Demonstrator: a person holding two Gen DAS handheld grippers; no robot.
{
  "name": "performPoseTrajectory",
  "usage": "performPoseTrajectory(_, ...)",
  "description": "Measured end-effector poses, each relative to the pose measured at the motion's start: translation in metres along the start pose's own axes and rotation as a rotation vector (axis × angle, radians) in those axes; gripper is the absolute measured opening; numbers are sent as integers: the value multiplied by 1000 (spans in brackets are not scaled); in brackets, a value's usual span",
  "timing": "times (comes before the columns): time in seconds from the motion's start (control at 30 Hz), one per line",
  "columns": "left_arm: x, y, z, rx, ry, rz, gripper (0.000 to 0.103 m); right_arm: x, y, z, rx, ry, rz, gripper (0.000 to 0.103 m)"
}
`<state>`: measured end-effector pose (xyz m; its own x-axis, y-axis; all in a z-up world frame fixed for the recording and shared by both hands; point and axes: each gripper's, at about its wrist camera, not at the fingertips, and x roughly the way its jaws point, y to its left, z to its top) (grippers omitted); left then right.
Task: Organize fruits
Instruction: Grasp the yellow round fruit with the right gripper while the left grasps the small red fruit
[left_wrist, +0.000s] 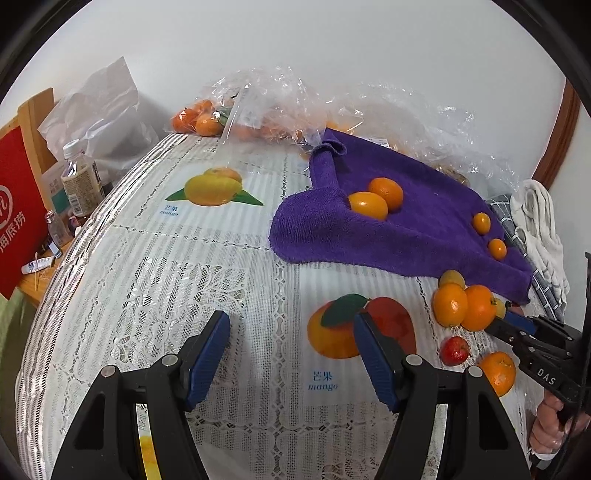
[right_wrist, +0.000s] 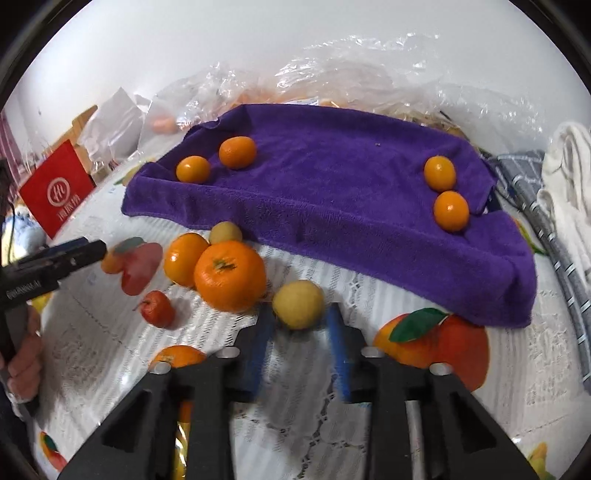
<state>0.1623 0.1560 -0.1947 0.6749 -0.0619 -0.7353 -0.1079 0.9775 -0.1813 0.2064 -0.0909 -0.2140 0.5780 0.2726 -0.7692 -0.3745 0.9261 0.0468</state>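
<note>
Right gripper (right_wrist: 300, 325) clamped on a small yellow fruit (right_wrist: 298, 303), low over the lace tablecloth (right_wrist: 110, 350), just beside a large orange (right_wrist: 229, 275). Left gripper (left_wrist: 291, 328) hovers, jaws wide, nothing between. Four kumquats sit on the purple towel (right_wrist: 332, 177).

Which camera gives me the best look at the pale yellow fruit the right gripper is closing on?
The right wrist view: the pale yellow fruit sits centred between the right gripper pads. The left wrist view shows only a sliver of it behind the large orange.
</note>
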Motion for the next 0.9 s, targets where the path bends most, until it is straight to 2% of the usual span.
performPoseTrajectory(0.17, -2, -8, -1, 27, 14, 19, 66, -21, -21, -4, 55, -45, -6, 27)
performPoseTrajectory(0.3, -9, -27, -5, 19, 29, -102, 66, -40, -43, -15, 71, -71, -53, 27)
performPoseTrajectory(0.37, -8, -46, -7, 51, 47, -146, 66, -46, -53, -22, 73, -70, -74, 27)
performPoseTrajectory(0.47, -3, -71, -10, 101, 65, -168, 64, -49, -62, -33, 72, -60, -93, 27)
performPoseTrajectory(0.6, 5, -92, -15, 146, 96, -164, 55, -53, -70, -45, 73, -48, -100, 27)
performPoseTrajectory(0.63, 7, -94, -16, 152, 104, -160, 48, -54, -71, -47, 73, -48, -99, 27)
performPoseTrajectory(0.7, 9, -99, -18, 161, 96, -149, 44, -56, -72, -49, 72, -50, -99, 27)
performPoseTrajectory(0.73, 10, -99, -18, 161, 100, -151, 37, -57, -73, -50, 73, -53, -97, 27)
performPoseTrajectory(0.77, 10, -100, -18, 160, 104, -165, 26, -58, -73, -51, 74, -55, -95, 27)
performPoseTrajectory(0.8, 11, -100, -18, 163, 110, -178, 23, -59, -73, -52, 74, -58, -93, 27)
performPoseTrajectory(0.9, 9, -99, -18, 163, 107, -180, 23, -61, -72, -52, 78, -64, -91, 27)
